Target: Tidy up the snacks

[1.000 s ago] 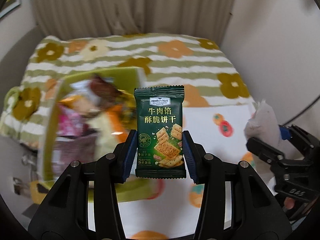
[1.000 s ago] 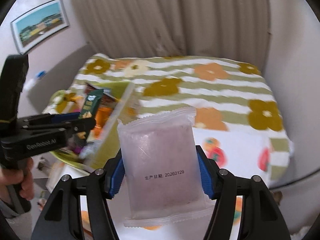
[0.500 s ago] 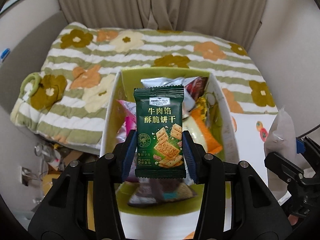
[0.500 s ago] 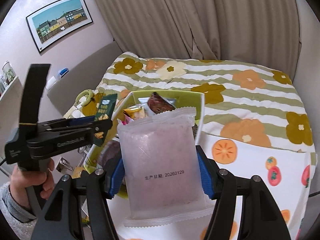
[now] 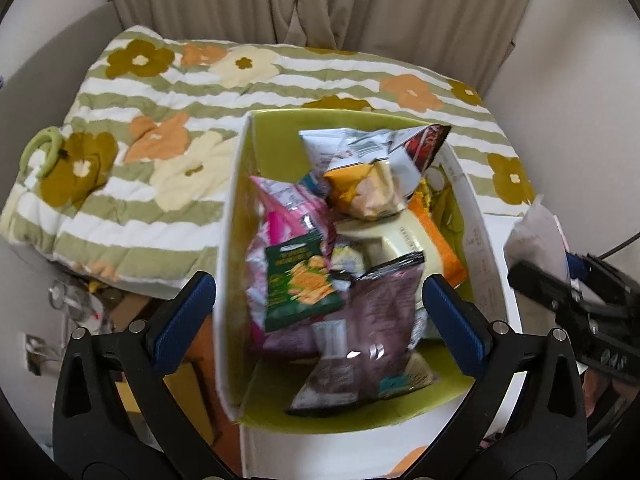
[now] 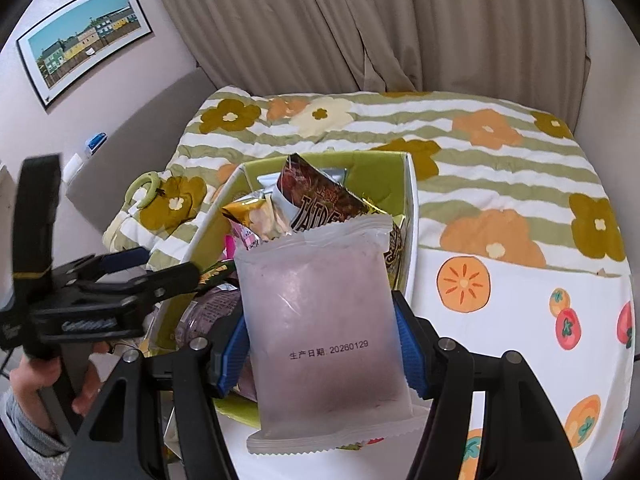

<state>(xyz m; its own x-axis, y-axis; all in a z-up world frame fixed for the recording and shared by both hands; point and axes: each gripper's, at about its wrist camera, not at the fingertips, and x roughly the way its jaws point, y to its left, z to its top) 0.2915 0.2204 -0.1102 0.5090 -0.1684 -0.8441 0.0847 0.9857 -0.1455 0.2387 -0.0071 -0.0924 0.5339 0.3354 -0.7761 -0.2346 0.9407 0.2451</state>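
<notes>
A white box with a lime-green inside [image 5: 230, 216] holds several snack bags. A green cracker packet [image 5: 300, 284] lies loose on top of them. My left gripper [image 5: 318, 292] hovers over the box; its jaws are opening wide, the pads clear of the packet below. In the right wrist view the left gripper [image 6: 172, 264] reaches over the box's left wall [image 6: 200, 236]. My right gripper [image 6: 322, 340] is shut on a frosted white packet [image 6: 320, 308] with a printed date, upright just in front of the box. That packet [image 5: 536, 236] also shows at the left wrist view's right edge.
The box stands on a white fruit-print cloth [image 6: 520, 312], against a striped floral quilt [image 5: 160, 120] with a green ring [image 5: 42, 148] on it. Curtains [image 6: 360, 28] hang behind. A person's hand [image 6: 24, 380] grips the left tool's handle. Clutter lies left of the box.
The left jaws have opened and the green cracker packet has dropped into the box. Both grippers have come in over the box. The right one still holds the white packet.
</notes>
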